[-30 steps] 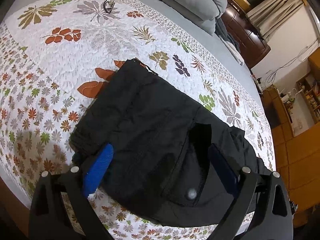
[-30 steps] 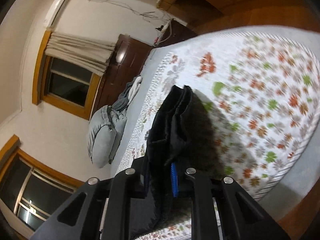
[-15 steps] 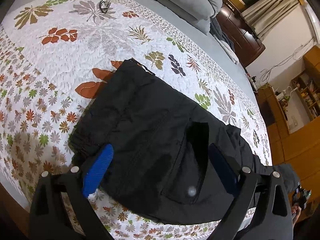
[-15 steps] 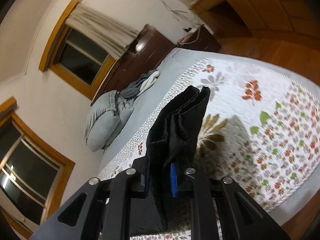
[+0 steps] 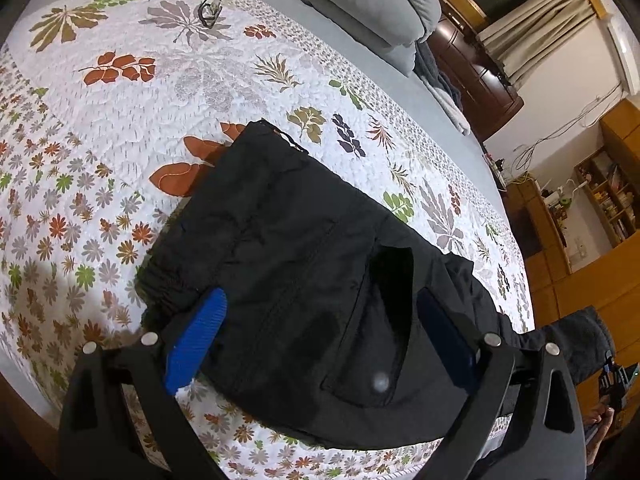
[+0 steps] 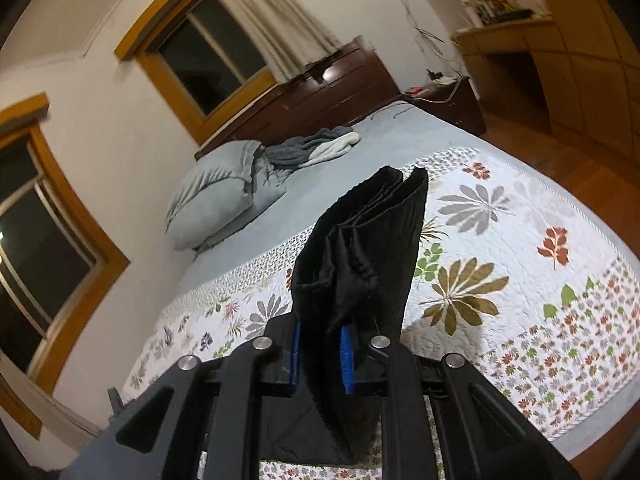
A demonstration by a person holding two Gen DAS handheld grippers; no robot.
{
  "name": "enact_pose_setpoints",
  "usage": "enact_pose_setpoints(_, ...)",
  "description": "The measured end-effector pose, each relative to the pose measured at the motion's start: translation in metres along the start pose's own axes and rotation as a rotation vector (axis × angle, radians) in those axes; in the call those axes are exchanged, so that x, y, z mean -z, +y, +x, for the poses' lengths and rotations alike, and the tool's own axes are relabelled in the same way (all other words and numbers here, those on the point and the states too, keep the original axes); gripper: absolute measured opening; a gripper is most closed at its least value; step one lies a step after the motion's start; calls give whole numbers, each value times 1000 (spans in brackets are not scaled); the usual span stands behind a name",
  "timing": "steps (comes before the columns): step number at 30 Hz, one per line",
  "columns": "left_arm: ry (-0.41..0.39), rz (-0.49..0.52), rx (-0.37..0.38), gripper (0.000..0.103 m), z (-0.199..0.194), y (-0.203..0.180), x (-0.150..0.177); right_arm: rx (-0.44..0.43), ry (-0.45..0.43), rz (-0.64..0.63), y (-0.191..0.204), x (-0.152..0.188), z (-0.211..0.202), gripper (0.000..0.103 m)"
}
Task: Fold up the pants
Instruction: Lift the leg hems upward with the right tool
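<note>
The black pants (image 5: 304, 280) lie on the bed's floral quilt (image 5: 160, 80), near its front edge, already doubled into a broad dark slab with a back pocket and its snap facing up. That suggests the first fold is done, while the bundle is not yet compact. One end of the garment is lifted off the bed: in the right wrist view a thick, pleated stack of fabric (image 6: 360, 256) stands up between the blue pads of the right gripper (image 6: 320, 356), whose fingers are clamped on it. I judge this to be the carry of that end over the rest — the next fold in progress, with laying down and smoothing left to do.

The left gripper (image 5: 320, 344) hovers low over the lying part, its fingers wide apart and straddling the cloth without holding anything; whether the tips press on the fabric I cannot tell.

Around the work there is little in the way. A pair of glasses (image 5: 210, 10) lies far up the quilt, well apart from the pants. Grey pillows (image 6: 216, 196) and a heap of grey and white clothing (image 6: 316, 146) sit at the head of the bed, near a dark wooden headboard (image 6: 320, 92). The likeliest trouble is the pants' own bulk — the gripped layers could slip unevenly when laid down.
</note>
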State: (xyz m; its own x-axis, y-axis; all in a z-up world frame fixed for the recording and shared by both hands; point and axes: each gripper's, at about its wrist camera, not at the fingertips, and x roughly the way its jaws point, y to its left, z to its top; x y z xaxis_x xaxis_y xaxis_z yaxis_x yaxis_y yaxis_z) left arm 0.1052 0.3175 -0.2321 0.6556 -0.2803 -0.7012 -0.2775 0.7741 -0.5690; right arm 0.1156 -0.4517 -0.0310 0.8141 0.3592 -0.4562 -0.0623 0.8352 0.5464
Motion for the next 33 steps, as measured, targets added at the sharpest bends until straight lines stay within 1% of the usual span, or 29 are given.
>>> enact_pose_setpoints(8,-6,-8,23,96,-2,3,1,6,37,-125,51,5,11,15)
enact_pose_setpoints(15,-11,-10,43,96,-3,6,2,13,79,-241,93,20,27,15)
enact_pose_setpoints(22,-9,-13,62,96,-3,9,3,2,127,-321,127,43,46,15)
enact_pose_setpoints(28,-11,-15,75,96,-4,11,5,-22,173,-364,151,64,65,15)
enact_pose_setpoints(33,-11,-14,83,96,-6,11,6,-17,217,-429,170,84,81,15)
